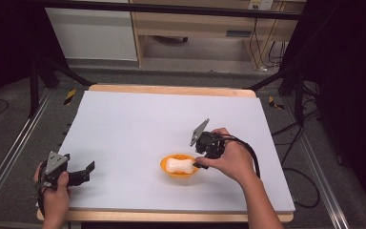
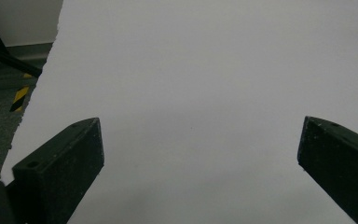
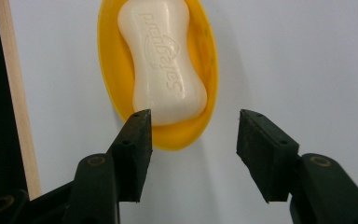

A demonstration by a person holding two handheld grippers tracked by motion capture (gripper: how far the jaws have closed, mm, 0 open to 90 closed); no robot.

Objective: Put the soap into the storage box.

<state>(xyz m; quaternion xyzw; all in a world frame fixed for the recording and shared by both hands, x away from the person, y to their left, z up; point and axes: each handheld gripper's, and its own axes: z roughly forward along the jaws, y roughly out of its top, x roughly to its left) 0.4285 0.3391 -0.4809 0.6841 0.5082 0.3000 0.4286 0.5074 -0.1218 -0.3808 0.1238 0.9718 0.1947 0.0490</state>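
Observation:
A pale bar of soap with raised lettering lies in a small orange oval dish on the white table sheet, near the front centre. My right gripper is at the dish's right end. In the right gripper view its jaws stand apart, with the soap and dish just ahead; the left jaw overlaps the dish's near rim and the pads press on nothing. My left gripper rests at the front left, and its jaws are wide apart over bare sheet.
The sheet's wooden front edge runs close beside the dish in the right gripper view. Cables trail off the table's right side. Yellow-black tape marks the floor beyond the sheet's left edge. A wooden cabinet stands behind the table.

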